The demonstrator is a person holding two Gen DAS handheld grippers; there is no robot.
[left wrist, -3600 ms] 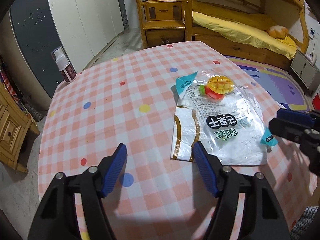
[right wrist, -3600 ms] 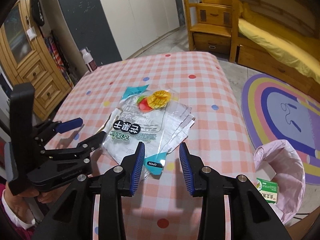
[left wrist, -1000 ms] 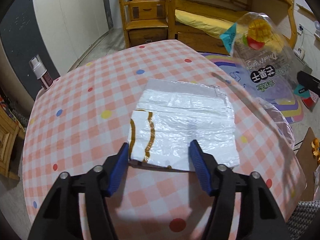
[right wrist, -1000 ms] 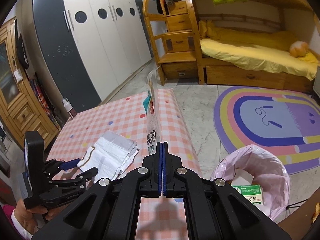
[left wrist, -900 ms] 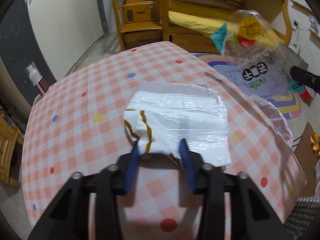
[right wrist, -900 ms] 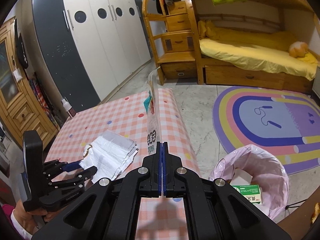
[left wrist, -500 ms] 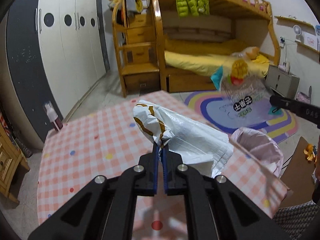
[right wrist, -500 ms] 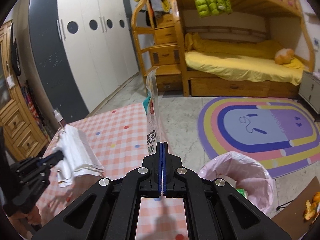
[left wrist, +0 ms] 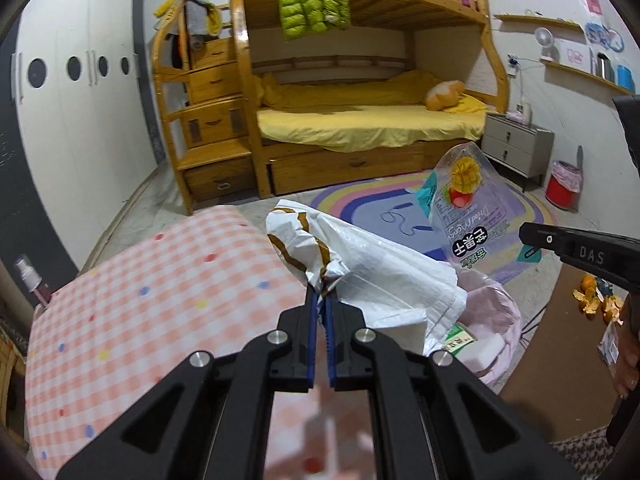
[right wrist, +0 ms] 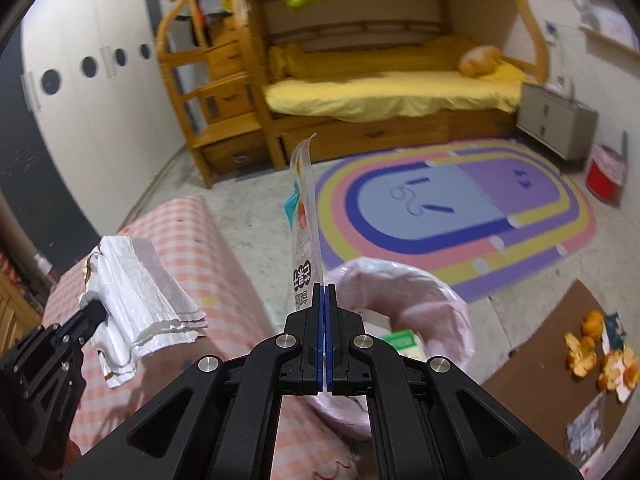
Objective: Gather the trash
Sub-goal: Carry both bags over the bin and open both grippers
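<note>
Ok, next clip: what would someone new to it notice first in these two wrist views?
Probably the two pieces of trash held in the air: the left gripper is shut on a crumpled white plastic bag, and the right gripper is shut on a clear dried-mango pouch. Below both sits the pink-lined trash bin, beside the pink checked table. Behind them, the yellow-sheeted wooden bunk bed fills the back of the room.

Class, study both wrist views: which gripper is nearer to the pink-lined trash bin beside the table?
Right. The right gripper, jaws shut on the mango snack bag, hangs over the pink-lined trash bin. The left gripper, gripping the white bag, is beside it, by the table edge.
</note>
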